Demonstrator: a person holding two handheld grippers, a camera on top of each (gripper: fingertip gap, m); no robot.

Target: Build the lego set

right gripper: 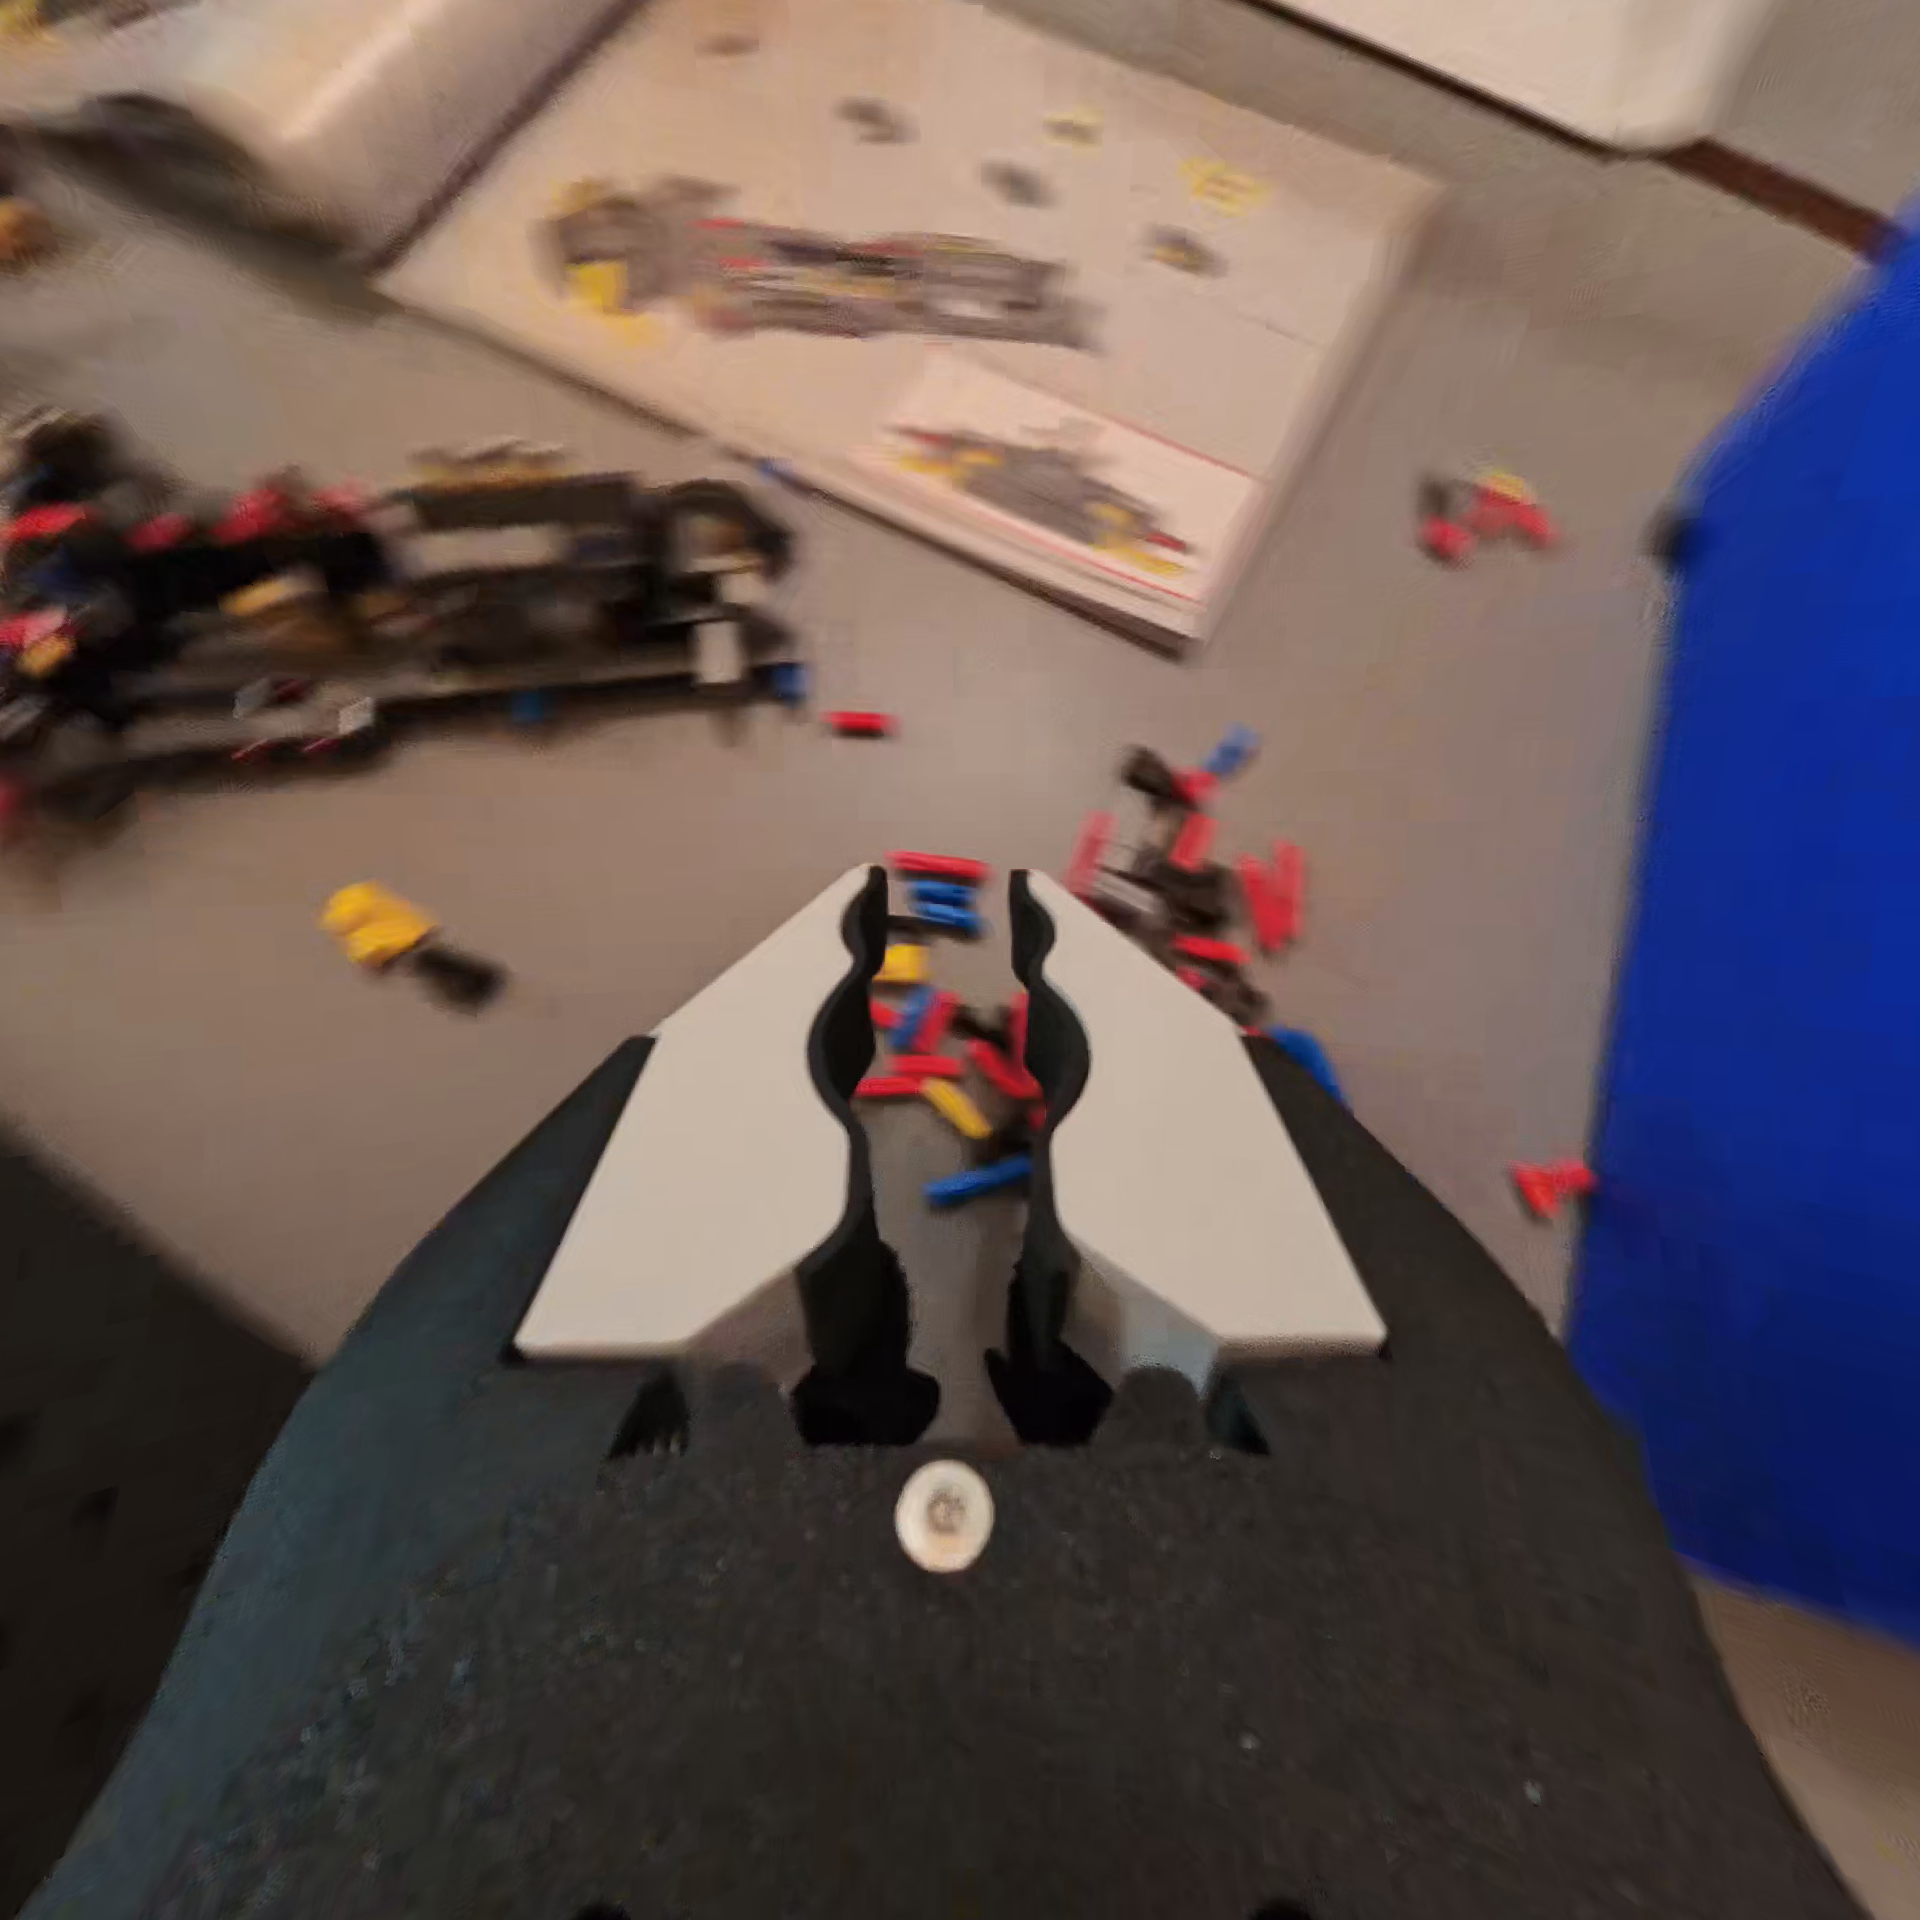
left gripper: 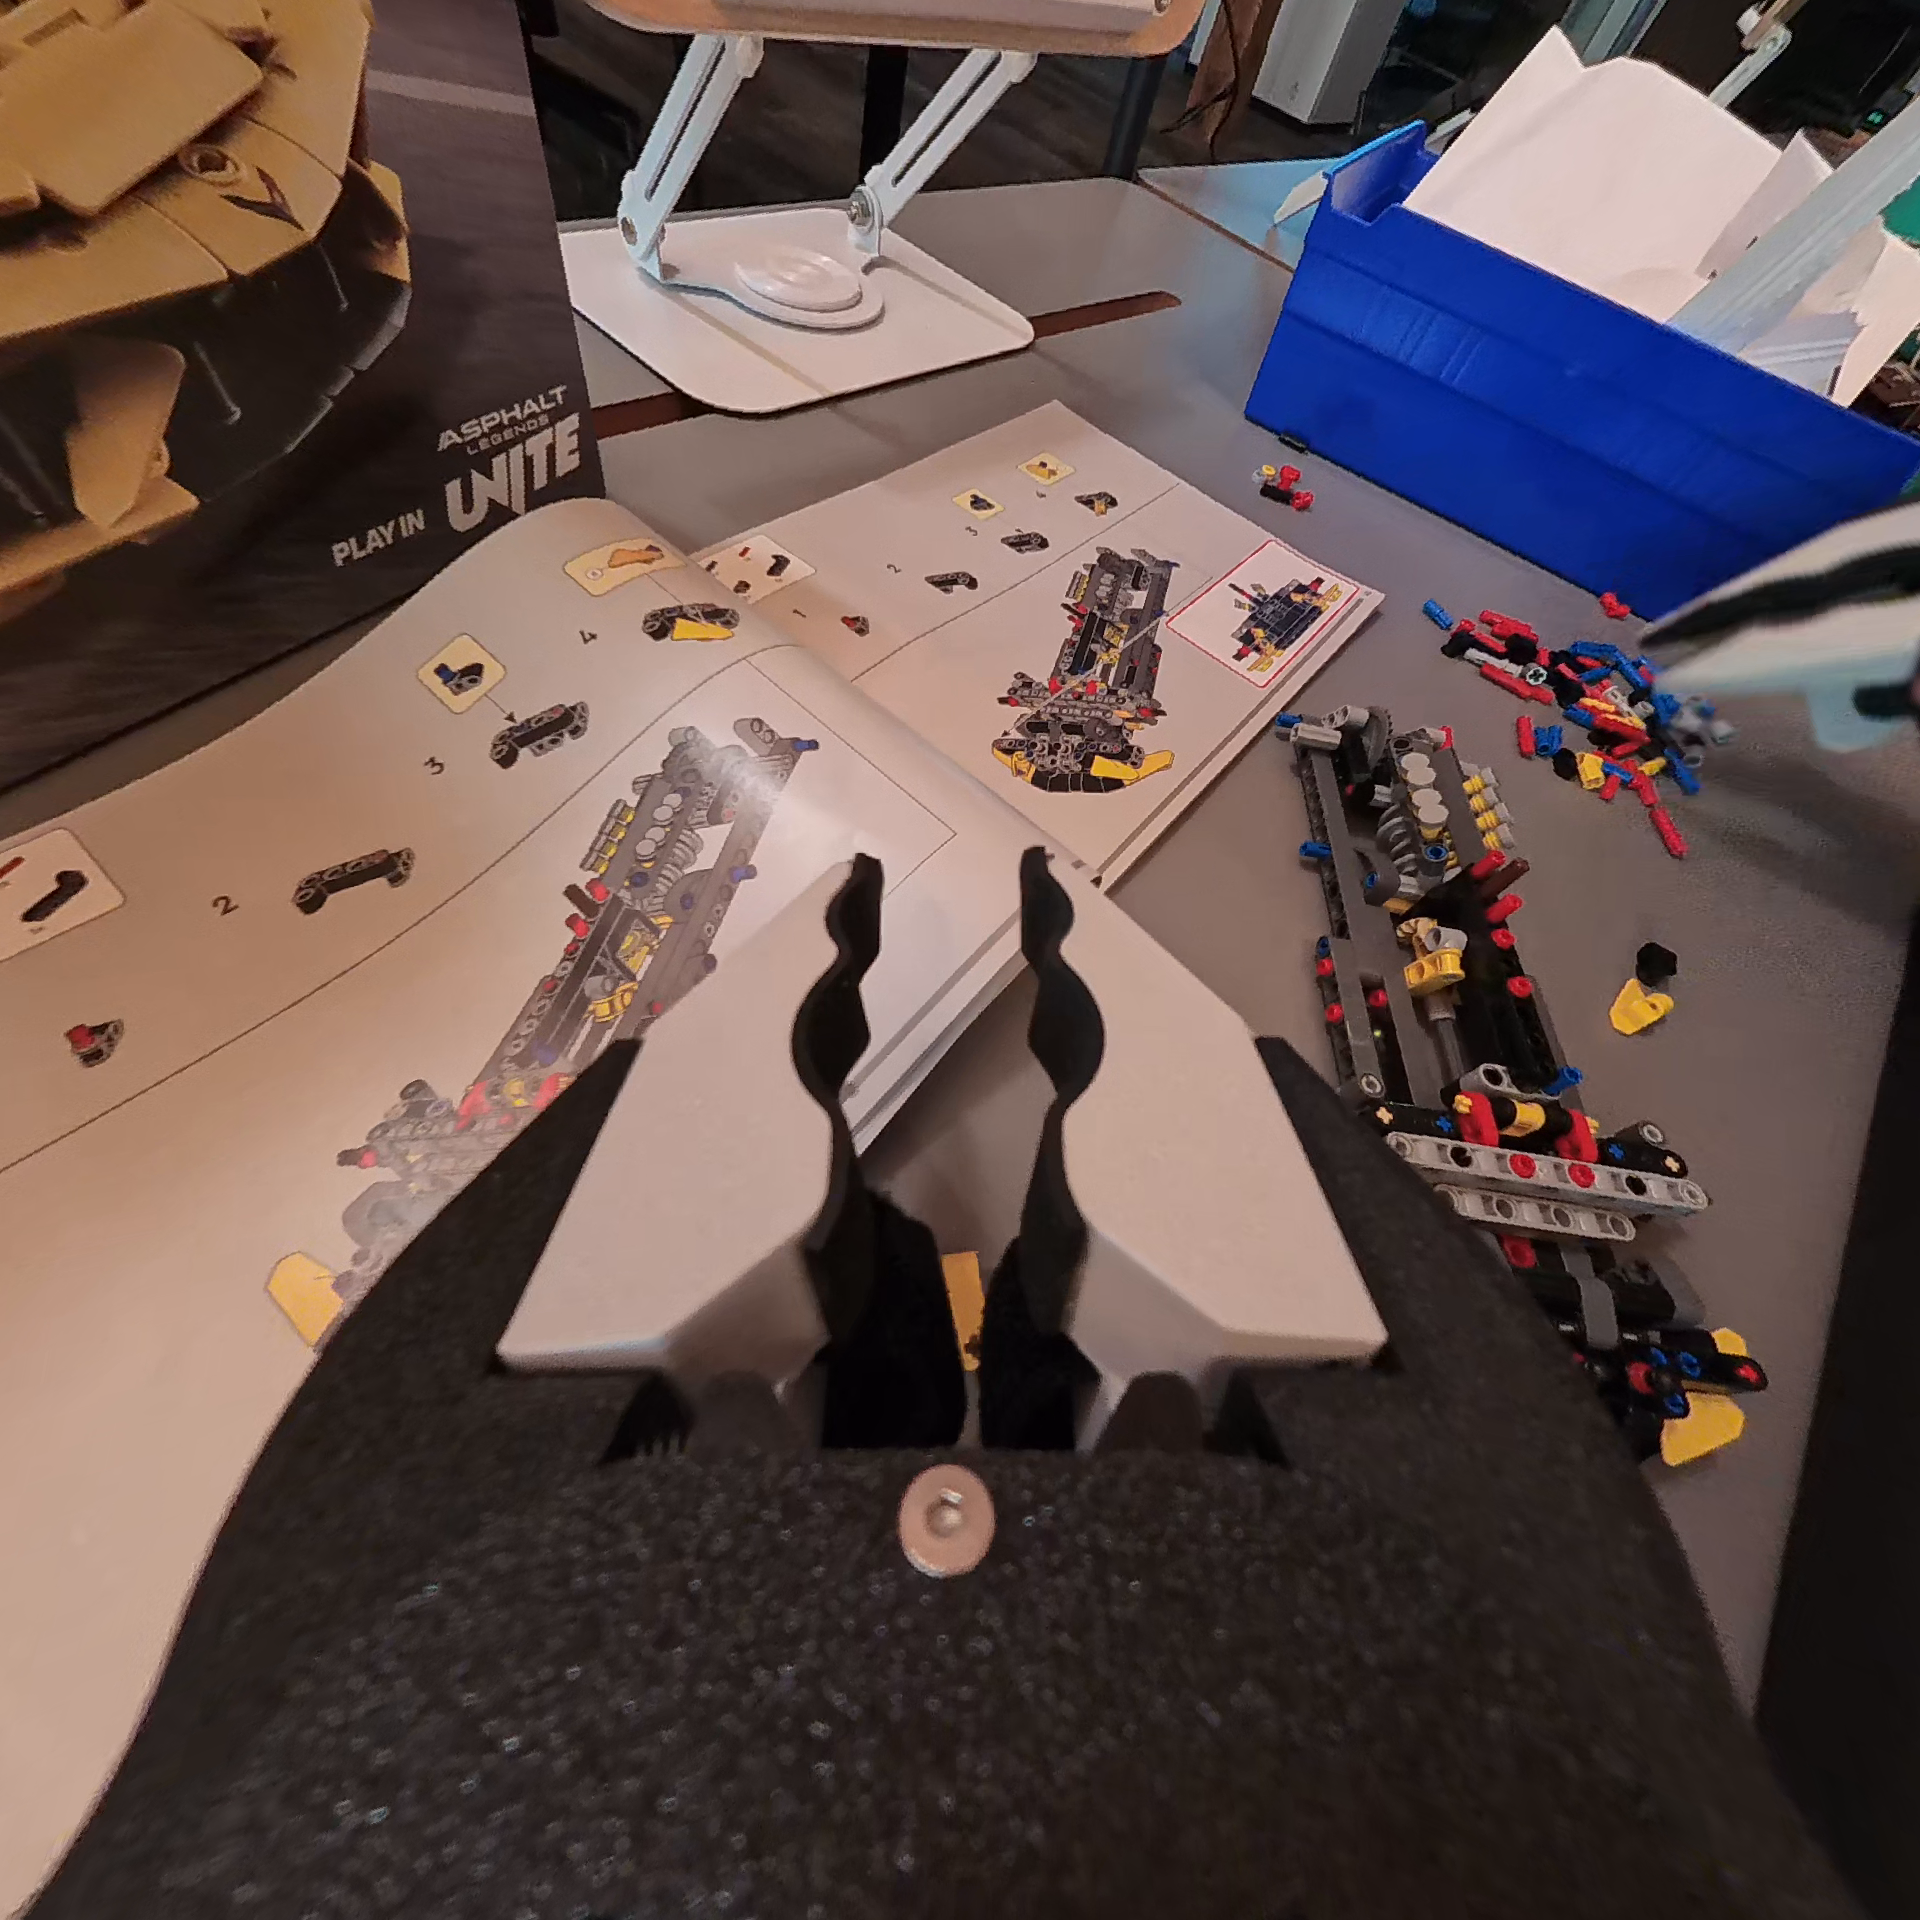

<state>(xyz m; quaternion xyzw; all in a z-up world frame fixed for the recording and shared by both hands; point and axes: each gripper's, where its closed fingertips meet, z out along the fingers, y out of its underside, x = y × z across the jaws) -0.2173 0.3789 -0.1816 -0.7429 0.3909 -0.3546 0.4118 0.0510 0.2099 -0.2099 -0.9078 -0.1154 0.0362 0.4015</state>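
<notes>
Pins (right gripper: pixel 940 1039) blurred between parted right claw (right gripper: pixel 943 883)

Booklet (left gripper: pixel 644 831) left of chassis (left gripper: pixel 1475 1018), bin (left gripper: pixel 1538 416) behind.

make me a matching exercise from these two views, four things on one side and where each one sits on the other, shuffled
Things:
1. left gripper
2. right gripper
3. partly built chassis
4. blue bin

Places:
A. far right of the table, white paper inside it
B. open, over the pile of small loose pieces
C. on the table just right of the instruction booklet
D. open, over the booklet's pages

Pairs: 1-D, 2-B, 3-C, 4-A
</notes>
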